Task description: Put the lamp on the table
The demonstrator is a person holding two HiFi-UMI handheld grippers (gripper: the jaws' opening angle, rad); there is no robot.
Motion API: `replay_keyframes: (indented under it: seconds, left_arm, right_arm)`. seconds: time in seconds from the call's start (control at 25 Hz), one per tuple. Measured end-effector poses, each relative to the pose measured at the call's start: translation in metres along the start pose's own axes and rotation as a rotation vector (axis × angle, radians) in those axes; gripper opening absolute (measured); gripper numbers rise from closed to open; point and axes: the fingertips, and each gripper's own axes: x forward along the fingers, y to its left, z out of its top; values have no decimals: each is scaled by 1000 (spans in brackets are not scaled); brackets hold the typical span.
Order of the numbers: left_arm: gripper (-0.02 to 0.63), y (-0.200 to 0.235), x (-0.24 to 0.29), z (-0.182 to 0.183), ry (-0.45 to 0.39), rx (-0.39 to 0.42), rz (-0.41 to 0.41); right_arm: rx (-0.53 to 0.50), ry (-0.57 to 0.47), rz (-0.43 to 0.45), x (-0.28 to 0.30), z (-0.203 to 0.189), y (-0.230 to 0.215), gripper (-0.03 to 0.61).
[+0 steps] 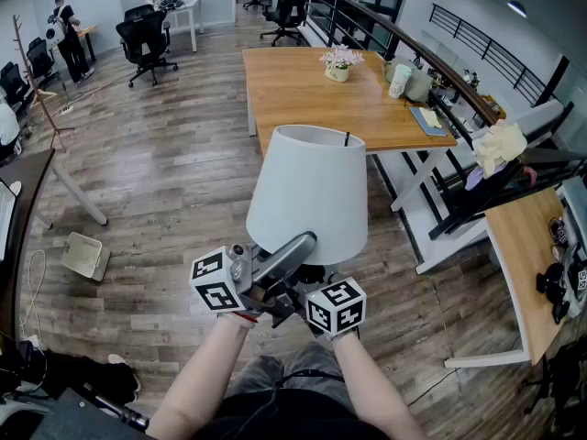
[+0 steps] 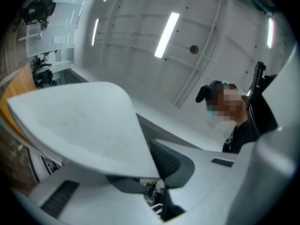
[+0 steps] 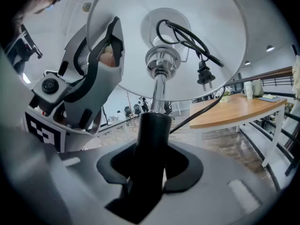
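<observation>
The lamp hangs in front of me over the wooden floor, its white shade (image 1: 312, 195) uppermost. My left gripper (image 1: 292, 248) is shut on the shade's lower rim; in the left gripper view the shade's wall (image 2: 79, 125) runs between the jaws of that gripper (image 2: 157, 175). My right gripper (image 3: 150, 172) is shut on the lamp's black stem (image 3: 151, 135), under the shade. A chrome rod (image 3: 159, 86) rises into the shade, and the cord with its plug (image 3: 204, 71) is tucked inside. The wooden table (image 1: 303, 94) stands ahead, beyond the lamp.
A flower pot (image 1: 339, 65), cups and a notebook (image 1: 427, 119) sit on the table's far and right side. A railing (image 1: 440, 67) runs behind it. Office chairs (image 1: 147, 35) and a coat stand (image 1: 37, 81) are at the far left, a box (image 1: 85, 255) on the floor at left.
</observation>
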Motion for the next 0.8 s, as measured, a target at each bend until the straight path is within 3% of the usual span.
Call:
replay_keyframes:
  seconds: [0.28,0.8]
  left_arm:
    - [29,19,9,-5,24,-7,-1]
    - [29,121,39,22,24,-3,37]
  right_arm:
    - [11,-9,-8,6,1,-19,156]
    - [31,-2,21,68,29,-100,156]
